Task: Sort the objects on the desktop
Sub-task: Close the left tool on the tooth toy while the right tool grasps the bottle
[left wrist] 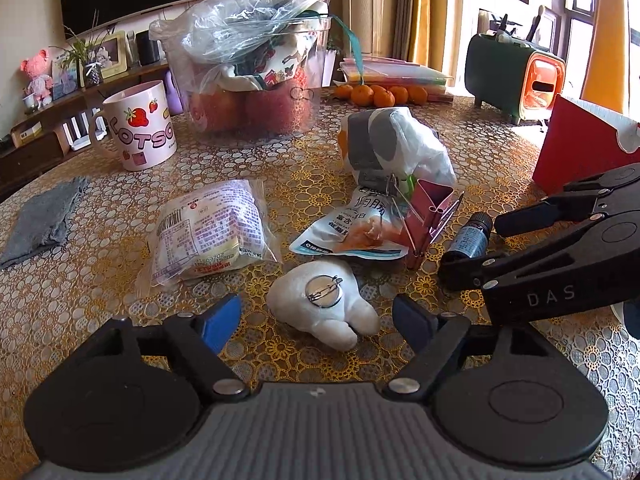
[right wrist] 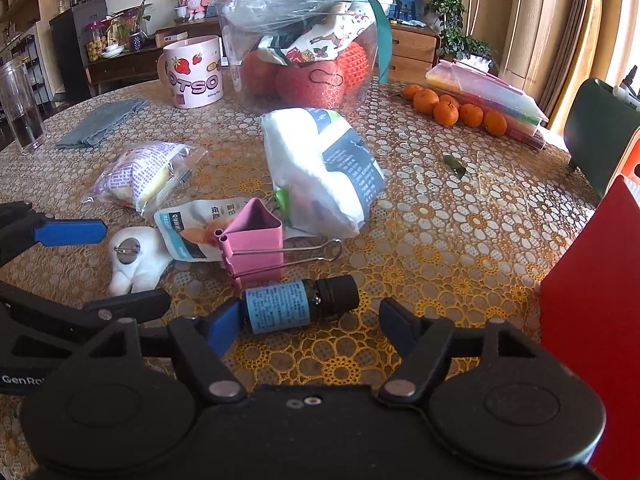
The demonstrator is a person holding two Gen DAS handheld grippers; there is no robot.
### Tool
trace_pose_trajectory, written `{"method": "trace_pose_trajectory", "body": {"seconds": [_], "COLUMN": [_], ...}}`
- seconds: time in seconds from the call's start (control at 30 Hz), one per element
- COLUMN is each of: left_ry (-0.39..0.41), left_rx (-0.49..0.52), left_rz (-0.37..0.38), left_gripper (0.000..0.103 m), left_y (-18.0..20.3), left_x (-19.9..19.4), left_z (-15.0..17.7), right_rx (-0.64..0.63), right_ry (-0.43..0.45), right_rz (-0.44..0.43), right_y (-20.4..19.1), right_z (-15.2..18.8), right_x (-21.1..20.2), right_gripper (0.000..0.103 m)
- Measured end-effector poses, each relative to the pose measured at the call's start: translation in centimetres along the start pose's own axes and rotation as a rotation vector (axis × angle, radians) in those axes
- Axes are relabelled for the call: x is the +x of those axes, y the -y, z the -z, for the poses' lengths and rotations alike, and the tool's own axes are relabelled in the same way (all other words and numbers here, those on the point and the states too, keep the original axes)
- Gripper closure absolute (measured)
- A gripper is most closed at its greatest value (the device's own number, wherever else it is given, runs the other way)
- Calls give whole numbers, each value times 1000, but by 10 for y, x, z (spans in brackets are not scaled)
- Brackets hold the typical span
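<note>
1. My left tongs (left wrist: 316, 322) hang low over the table (left wrist: 500, 364) with the jaws spread. The white plush (left wrist: 322, 302) lies between the blue pads, touching neither. It lies pin-side up, its round metal clasp facing me.
2. My right tongs (right wrist: 308, 324) are spread too. The small dark bottle (right wrist: 300, 304) lies on its side between them. Its bottom end touches the left pad; the right pad stands clear of it.
3. The bottle's long axis runs across my jaws, its black cap pointing right and slightly away. Its blue label faces up.
4. Just beyond the bottle lies a pink binder clip (right wrist: 256, 246) on its side, wire handles stretched to the right.
5. Touching the clip is a flat snack pouch (right wrist: 192, 228), lying beside the plush.
6. Left of that sits a clear bag (left wrist: 208, 232) holding a wrapped, printed packet.
7. Behind the clip rests a white plastic bag (right wrist: 320, 172) with a dark printed package inside.
8. A red box (right wrist: 596, 320) stands at my right edge; I cannot tell what it holds.
9. Further off lies a grey cloth (left wrist: 40, 220), and a pink strawberry mug (left wrist: 140, 128) stands upright; its inside is hidden.
10. Beside the mug stands a clear tub (left wrist: 248, 92) holding red round things, a printed cloth and crumpled clear plastic heaped over the rim.
11. Farthest, a row of oranges (right wrist: 456, 110) lies against a stack of coloured folders (right wrist: 492, 98).
</note>
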State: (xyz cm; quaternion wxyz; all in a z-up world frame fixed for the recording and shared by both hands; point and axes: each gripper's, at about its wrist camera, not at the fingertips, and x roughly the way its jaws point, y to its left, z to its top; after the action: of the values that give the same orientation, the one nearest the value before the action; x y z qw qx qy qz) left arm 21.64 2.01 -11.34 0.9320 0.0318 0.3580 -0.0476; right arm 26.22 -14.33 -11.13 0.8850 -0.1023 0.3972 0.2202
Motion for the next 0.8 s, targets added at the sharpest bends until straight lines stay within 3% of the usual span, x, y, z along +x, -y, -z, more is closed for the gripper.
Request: {"method": "trace_pose_trajectory", "body": {"seconds": [0.1, 0.2, 0.4, 0.8], "left_ry": [0, -5, -4, -9], "left_rx": [-16, -27, -48, -72], "left_rz": [1, 5, 5, 22], "left_gripper": [20, 33, 37, 66], "left_y": [-2, -4, -8, -14], "left_x": [1, 2, 2, -4], "left_z": [1, 1, 1, 1], "right_rx": [4, 9, 3, 37], "right_ry": [-1, 5, 15, 25], "right_rz": [-6, -9, -14, -6], "right_y": [-1, -2, -3, -3], "right_z": [0, -1, -1, 6], "right_x": [2, 3, 3, -6], "right_gripper": [33, 35, 40, 41]}}
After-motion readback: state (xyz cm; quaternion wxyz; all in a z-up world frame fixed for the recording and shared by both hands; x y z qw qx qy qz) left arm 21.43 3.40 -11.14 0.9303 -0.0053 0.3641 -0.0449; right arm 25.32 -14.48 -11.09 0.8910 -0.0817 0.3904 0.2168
